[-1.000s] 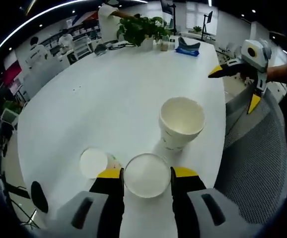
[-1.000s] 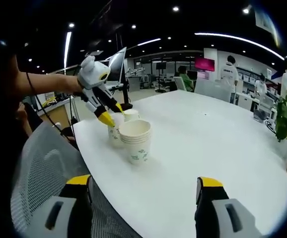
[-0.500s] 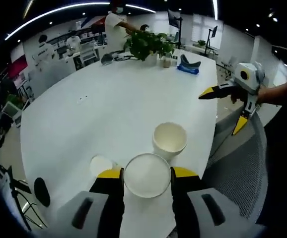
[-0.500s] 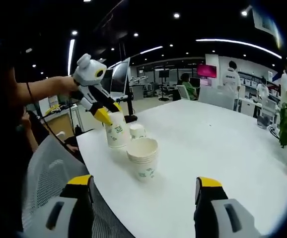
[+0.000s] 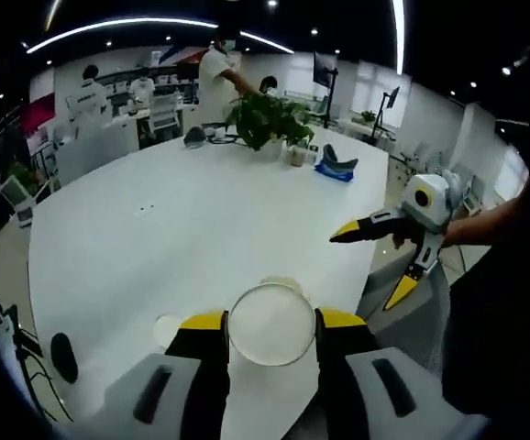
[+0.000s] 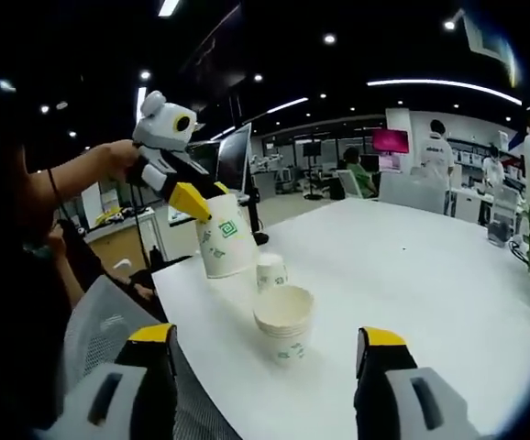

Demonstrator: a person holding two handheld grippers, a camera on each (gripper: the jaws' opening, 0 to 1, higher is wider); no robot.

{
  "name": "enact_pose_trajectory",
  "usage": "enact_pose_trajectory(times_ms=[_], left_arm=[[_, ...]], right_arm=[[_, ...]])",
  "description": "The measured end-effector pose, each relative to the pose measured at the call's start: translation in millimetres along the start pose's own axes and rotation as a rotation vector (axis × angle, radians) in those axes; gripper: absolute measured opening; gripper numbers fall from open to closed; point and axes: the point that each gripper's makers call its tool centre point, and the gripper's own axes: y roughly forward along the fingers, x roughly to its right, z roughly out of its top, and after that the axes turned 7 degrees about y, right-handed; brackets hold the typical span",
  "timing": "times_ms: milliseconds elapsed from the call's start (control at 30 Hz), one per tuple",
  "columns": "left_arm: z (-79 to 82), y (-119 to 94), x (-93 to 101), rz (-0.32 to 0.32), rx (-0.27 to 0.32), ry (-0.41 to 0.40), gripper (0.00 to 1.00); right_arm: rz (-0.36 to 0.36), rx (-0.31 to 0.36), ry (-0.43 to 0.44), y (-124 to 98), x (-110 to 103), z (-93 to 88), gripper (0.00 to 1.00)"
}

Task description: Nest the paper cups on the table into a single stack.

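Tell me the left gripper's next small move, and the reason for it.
Probably lower the white paper cup with green print, held in the left gripper, into the open-topped stack of white paper cups on the white table. In the right gripper view the held cup hangs above and beside the stack, not yet nested.

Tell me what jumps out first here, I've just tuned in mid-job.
The left claw holds a paper cup in the air, above and left of the nested stack near the white table's edge. A lone small cup stands just behind the stack. The right claw hangs open and empty, off to the side.
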Motion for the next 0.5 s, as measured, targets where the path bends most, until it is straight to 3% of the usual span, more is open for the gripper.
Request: enact_pose_trajectory(times_ms=[167, 500], left_arm=[[11.5, 0.2, 9.3, -0.025, 0.045, -0.006, 0.35], [19.1, 13.1, 36.0, -0.104, 0.068, 0.027, 0.35]], right_arm=[[0.039, 0.001, 0.012, 7.3, -11.9, 3.8, 0.76], [0.126, 0.023, -0.011, 13.4, -33.3, 10.6, 0.61]])
